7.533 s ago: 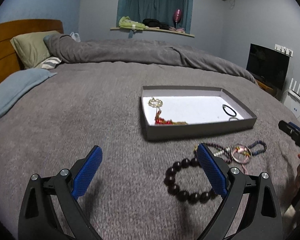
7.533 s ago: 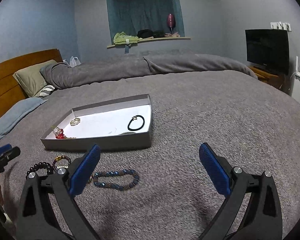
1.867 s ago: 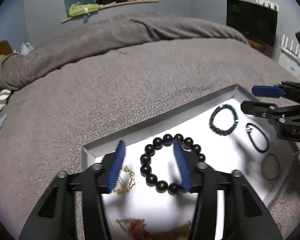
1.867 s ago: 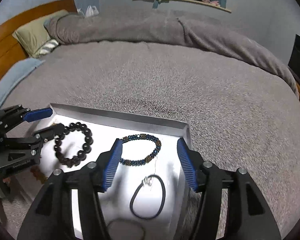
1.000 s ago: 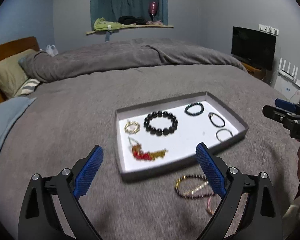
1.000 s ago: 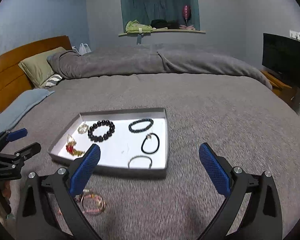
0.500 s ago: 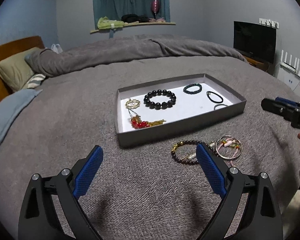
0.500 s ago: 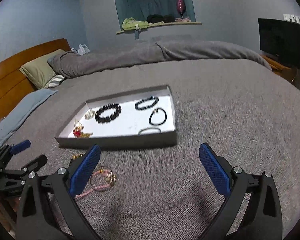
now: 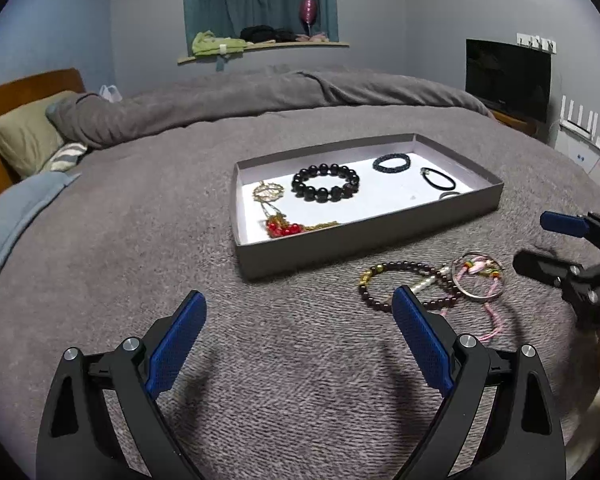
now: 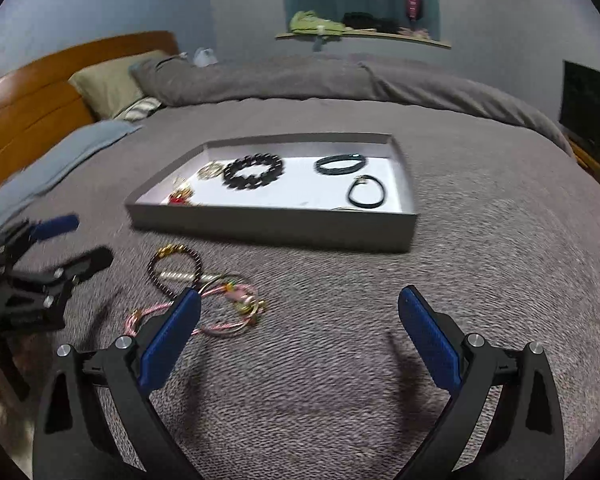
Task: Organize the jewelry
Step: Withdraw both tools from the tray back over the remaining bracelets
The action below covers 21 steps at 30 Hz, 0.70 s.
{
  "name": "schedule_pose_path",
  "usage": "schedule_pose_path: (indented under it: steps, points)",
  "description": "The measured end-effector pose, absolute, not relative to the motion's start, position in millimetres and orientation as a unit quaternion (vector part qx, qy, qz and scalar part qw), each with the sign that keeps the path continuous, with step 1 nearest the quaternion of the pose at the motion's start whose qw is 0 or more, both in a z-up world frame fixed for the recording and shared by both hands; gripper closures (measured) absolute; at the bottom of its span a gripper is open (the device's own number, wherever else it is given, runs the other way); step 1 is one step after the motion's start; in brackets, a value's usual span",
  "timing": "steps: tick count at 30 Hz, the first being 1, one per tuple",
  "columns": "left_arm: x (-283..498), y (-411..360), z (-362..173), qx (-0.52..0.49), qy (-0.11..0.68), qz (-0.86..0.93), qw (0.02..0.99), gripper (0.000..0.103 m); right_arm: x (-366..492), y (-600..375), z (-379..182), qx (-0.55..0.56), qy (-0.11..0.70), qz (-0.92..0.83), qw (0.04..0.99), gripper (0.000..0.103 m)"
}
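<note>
Grippers poised over bracelets beside the tray.
Left gripper (image 9: 298,322) and right gripper (image 10: 300,316) gape wide, holding nothing; loose bracelets (image 9: 428,284) lie just before the tray (image 9: 364,236), others inside.

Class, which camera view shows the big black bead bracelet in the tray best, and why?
The left wrist view: the black bead bracelet is sharp there, each bead distinct on the tray floor. In the right wrist view the same bracelet is motion-blurred and its beads merge, though its position beside the gold pendant still reads.
</note>
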<state>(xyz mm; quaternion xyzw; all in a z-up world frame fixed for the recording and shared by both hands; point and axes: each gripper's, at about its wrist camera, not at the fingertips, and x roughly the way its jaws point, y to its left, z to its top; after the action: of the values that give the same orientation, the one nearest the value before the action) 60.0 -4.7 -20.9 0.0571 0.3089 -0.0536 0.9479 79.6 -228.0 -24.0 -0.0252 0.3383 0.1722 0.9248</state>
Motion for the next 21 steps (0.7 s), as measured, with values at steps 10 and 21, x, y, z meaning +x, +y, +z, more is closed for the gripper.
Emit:
schedule_pose_path:
  steps: [10,21]
  points:
    - [68,2,-23,0.029,0.313,-0.063,0.947,0.010,73,-199,-31,-0.091,0.335,0.218,0.912,0.022]
    - [71,0,-28,0.031,0.324,-0.063,0.944,0.010,77,-176,-42,-0.126,0.356,0.241,0.894,0.044]
